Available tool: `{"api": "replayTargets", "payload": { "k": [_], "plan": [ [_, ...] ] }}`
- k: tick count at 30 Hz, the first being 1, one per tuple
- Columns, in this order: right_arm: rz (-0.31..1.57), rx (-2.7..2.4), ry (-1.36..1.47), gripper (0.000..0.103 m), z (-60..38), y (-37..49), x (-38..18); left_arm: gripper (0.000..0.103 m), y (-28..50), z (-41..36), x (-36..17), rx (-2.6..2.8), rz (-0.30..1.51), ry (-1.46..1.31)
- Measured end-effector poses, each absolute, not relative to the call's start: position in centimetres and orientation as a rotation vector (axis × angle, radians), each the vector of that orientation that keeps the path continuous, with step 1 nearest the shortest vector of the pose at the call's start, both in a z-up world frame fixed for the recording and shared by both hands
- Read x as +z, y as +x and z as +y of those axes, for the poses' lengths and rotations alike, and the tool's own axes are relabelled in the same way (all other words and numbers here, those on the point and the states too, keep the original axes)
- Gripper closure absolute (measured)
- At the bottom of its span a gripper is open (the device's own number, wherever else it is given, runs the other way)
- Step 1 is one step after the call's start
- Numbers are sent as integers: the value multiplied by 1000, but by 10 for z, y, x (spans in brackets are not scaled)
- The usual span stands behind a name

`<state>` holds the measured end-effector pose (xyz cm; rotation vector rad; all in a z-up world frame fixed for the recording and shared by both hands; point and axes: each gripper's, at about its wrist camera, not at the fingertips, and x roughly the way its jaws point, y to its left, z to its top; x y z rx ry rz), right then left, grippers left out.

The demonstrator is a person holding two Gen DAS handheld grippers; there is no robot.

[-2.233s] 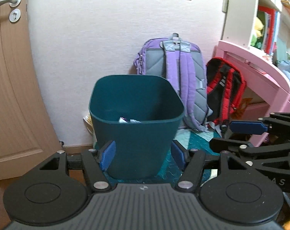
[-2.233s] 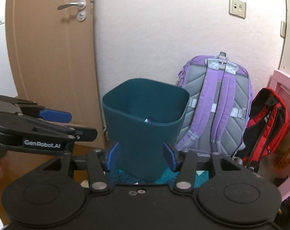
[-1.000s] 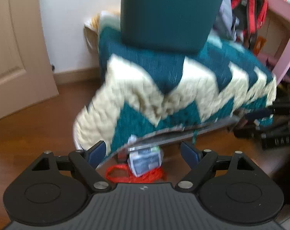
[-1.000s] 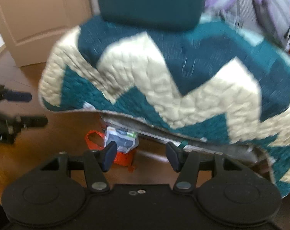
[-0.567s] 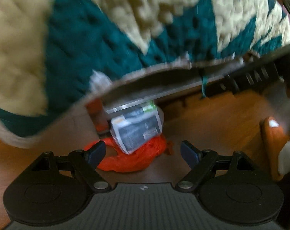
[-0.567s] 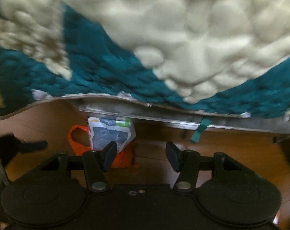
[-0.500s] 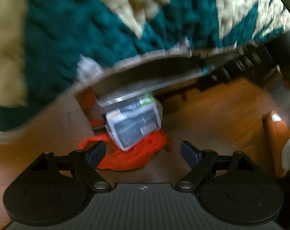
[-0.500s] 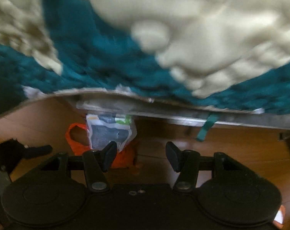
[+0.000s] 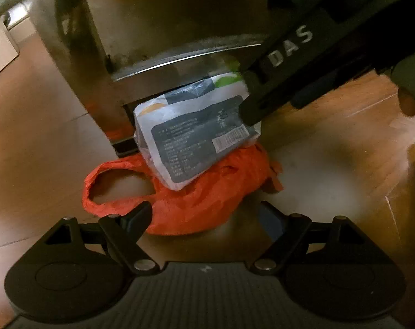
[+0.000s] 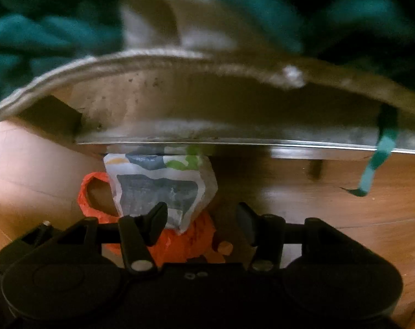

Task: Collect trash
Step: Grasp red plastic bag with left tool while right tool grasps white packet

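A white printed packet (image 9: 196, 134) lies on an orange plastic bag (image 9: 196, 203) on the floor, half under a low ledge. Both tools, left (image 9: 207, 219) and right (image 10: 202, 219), hang released nearby; a shallow pinch might snag only loose plastic and drop the packet.

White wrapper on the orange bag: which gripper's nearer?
Right. The right gripper has its open fingers at the white wrapper; the left gripper is open, short of it, at the orange bag.
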<state>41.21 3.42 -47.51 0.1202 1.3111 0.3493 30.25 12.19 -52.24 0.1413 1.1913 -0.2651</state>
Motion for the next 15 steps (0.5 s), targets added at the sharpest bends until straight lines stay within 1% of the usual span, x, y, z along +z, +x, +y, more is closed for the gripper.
{"api": "replayTargets", "payload": {
  "k": [1, 3, 5, 7, 8, 9, 10, 11, 14, 15],
  "plan": [
    [1315, 345, 122, 50, 35, 413, -478, 25, 305, 121, -526, -276, 1196, 139],
    [1319, 335, 136, 50, 36, 416, -484, 32, 308, 117, -532, -293, 1208, 154],
    [1315, 320, 158, 51, 35, 418, -486, 36, 309, 115, -541, -301, 1226, 176],
    [1303, 307, 176, 52, 35, 419, -487, 50, 312, 114, -548, -305, 1253, 179],
    [1301, 293, 180, 53, 34, 419, -487, 53, 312, 114, -551, -304, 1262, 181],
    [1300, 266, 197, 55, 31, 420, -487, 58, 313, 114, -554, -298, 1269, 183],
    [1299, 245, 232, 63, 27, 421, -488, 63, 313, 115, -556, -288, 1272, 186],
    [1309, 232, 263, 82, 24, 422, -488, 65, 313, 115, -556, -285, 1274, 182],
    [1323, 235, 311, 95, 18, 422, -487, 73, 313, 117, -556, -290, 1273, 158],
    [1318, 246, 307, 98, 18, 421, -486, 77, 312, 117, -557, -293, 1274, 158]
  ]
}}
